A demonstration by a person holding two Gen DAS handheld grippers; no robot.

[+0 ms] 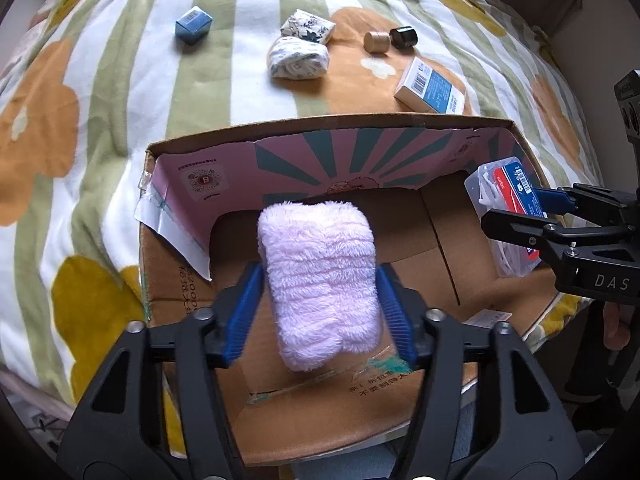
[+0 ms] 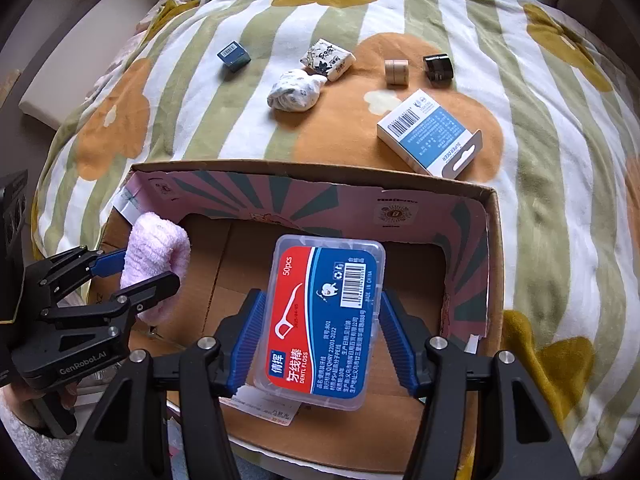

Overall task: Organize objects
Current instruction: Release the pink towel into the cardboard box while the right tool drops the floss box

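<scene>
My left gripper (image 1: 320, 312) is shut on a fluffy pink rolled towel (image 1: 318, 280) and holds it over the left part of an open cardboard box (image 1: 320, 122). My right gripper (image 2: 320, 344) is shut on a clear dental floss case (image 2: 320, 320) with a red and blue label, over the right part of the same box (image 2: 312, 168). Each gripper shows in the other's view: the right one (image 1: 520, 216) with the floss case (image 1: 506, 200), the left one (image 2: 132, 272) with the towel (image 2: 156, 256).
Beyond the box on the flowered blanket (image 1: 100, 100) lie a small blue box (image 1: 193, 25), two rolled patterned cloths (image 1: 298, 58) (image 1: 307, 26), a tan cylinder (image 1: 377, 41), a black jar (image 1: 403, 37) and a white-blue carton (image 1: 430, 87).
</scene>
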